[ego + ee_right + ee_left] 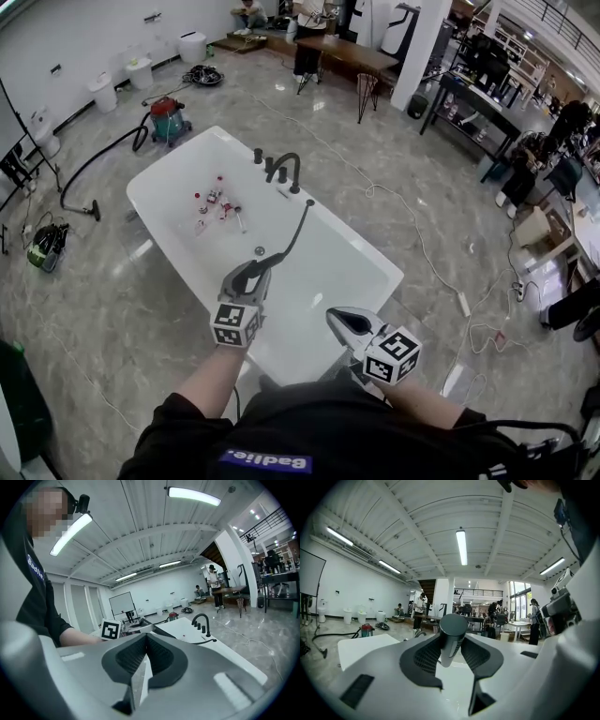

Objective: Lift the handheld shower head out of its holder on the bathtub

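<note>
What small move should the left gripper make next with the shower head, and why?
Probably a slight further lift toward the person. The left gripper is shut on the shower head, which is already away from the faucet. Its hose spans the bathtub without looking taut. The right gripper is shut and empty.

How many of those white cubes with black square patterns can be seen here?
2. One white marker cube rides on the left gripper, which holds the dark handheld shower head; the other on the right gripper. None seems hidden.
</note>
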Motion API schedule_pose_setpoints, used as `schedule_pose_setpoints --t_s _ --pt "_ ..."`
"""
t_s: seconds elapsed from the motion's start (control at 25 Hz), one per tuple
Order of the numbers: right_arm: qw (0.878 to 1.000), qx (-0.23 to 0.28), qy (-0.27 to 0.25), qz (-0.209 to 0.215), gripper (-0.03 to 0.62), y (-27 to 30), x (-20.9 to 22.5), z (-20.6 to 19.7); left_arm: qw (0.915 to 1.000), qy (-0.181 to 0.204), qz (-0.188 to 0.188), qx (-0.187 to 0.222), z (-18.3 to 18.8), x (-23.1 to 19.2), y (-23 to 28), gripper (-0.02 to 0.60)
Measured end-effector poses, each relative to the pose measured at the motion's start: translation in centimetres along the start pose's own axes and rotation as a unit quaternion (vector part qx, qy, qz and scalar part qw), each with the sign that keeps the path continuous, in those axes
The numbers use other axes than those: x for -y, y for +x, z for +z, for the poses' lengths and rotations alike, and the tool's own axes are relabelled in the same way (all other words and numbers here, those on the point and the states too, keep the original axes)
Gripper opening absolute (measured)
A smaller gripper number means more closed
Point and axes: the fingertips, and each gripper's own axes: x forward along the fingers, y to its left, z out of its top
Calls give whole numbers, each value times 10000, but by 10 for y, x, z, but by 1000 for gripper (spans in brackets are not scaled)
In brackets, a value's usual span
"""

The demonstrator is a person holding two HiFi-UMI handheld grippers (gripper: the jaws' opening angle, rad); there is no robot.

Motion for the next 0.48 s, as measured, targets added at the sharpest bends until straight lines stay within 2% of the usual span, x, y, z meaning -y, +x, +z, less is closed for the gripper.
schedule_pose_setpoints --t_s 0.2,0.48 --pt "9996 126 -47 239 0 -28 9 4 9997 160 90 152 7 50 -29 137" --pt "9975 159 -102 685 0 -106 42 -14 9966 240 710 331 14 133 -61 137"
